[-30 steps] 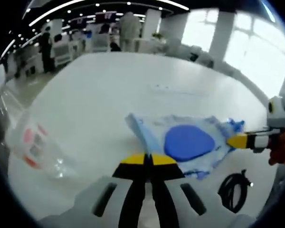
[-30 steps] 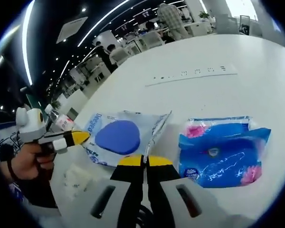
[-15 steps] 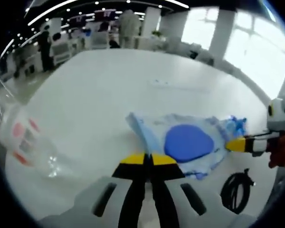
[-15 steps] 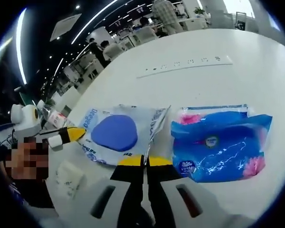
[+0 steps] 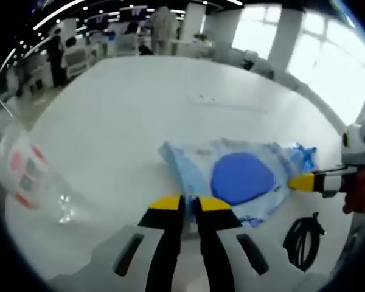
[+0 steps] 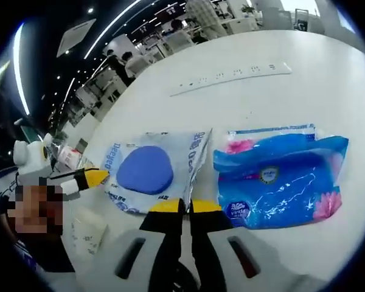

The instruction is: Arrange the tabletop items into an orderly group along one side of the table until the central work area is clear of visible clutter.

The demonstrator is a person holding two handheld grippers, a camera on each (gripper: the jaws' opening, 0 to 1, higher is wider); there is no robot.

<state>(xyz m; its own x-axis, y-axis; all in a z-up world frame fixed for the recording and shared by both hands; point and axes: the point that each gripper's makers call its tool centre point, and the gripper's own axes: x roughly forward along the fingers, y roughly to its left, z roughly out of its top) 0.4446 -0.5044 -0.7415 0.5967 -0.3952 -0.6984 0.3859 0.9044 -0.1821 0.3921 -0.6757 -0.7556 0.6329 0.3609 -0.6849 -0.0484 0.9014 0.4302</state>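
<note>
White table (image 6: 304, 103) carries a pale wipes pack with blue oval lid (image 6: 147, 170), flat just ahead of the right jaws, slightly left. Blue tissue pack (image 6: 280, 182) lies right of them, beside it. White power strip (image 6: 231, 78) far ahead. Clear plastic packet (image 5: 30, 182) lies left of the left jaws; black cable (image 5: 301, 234) to their right.

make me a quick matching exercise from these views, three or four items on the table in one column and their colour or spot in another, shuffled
Column 1:
1. wipes pack
2. tissue pack
3. coiled cable
4. power strip

Column 2:
a. bright blue with pink flowers
b. black, near the table edge
c. pale wrapper with a blue oval lid
d. long and white, far across the table

Pairs: 1-c, 2-a, 3-b, 4-d
</note>
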